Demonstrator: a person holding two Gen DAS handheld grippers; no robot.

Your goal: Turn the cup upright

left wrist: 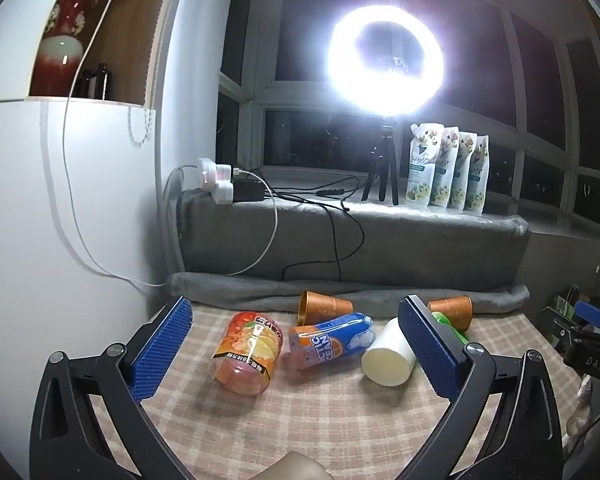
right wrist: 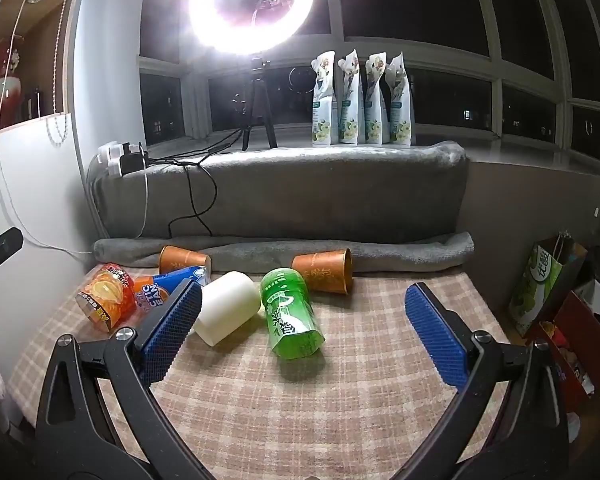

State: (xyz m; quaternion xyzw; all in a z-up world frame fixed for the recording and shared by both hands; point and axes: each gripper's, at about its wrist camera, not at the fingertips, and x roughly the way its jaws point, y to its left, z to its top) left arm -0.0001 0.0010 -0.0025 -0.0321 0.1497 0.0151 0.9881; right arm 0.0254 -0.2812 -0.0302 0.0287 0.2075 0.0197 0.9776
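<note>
Cups lay toppled on the checked cloth, the white cup nearest the empty, spread right gripper, the left gripper likewise released; a squeeze across its sidewall seemed wisest.

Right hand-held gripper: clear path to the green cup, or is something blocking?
Probably yes. The right hand-held gripper is open, and the green cup lies on its side between the fingers' line with bare checkered cloth ahead. The white cup sits close on its left, a possible bump.
</note>
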